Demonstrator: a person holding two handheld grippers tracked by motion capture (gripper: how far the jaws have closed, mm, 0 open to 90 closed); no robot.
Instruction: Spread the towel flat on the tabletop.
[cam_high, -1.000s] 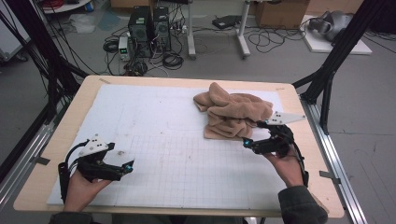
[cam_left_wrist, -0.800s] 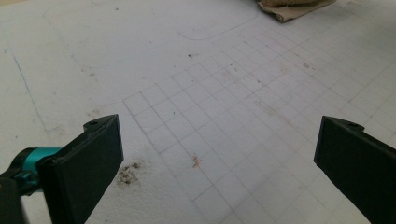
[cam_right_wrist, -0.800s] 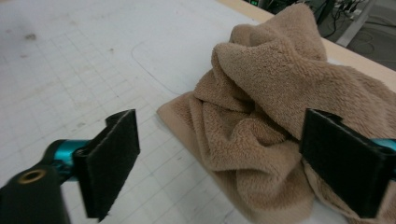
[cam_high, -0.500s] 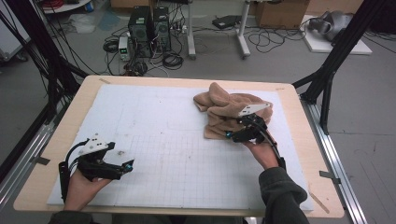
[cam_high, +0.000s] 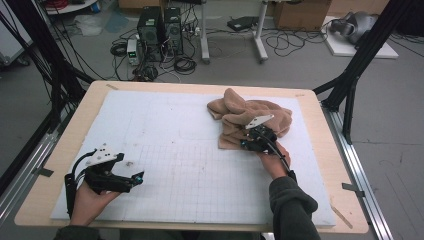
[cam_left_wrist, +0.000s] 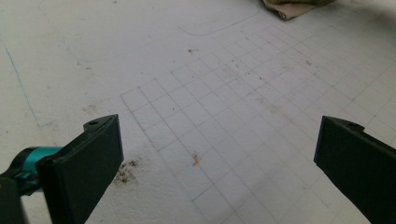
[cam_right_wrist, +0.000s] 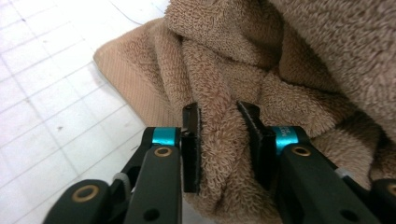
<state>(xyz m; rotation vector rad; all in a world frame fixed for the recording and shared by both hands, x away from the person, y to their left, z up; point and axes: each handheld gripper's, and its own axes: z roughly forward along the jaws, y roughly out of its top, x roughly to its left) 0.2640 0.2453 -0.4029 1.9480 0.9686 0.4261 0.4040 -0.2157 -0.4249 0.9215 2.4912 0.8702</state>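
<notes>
Towel, tan terry and crumpled, has a fold pinched between the right gripper's two black jaws, which have just been closing and now press the pile from both sides. It lies bunched on the far right part of the white gridded mat. Low at the mat's near left corner, the left gripper has its jaws wide apart over bare grid. No readable writing or brand shows anywhere.

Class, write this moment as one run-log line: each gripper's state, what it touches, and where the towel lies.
left gripper: open, touching nothing | right gripper: jaws just closing on towel fold | towel: crumpled, far right of mat
</notes>
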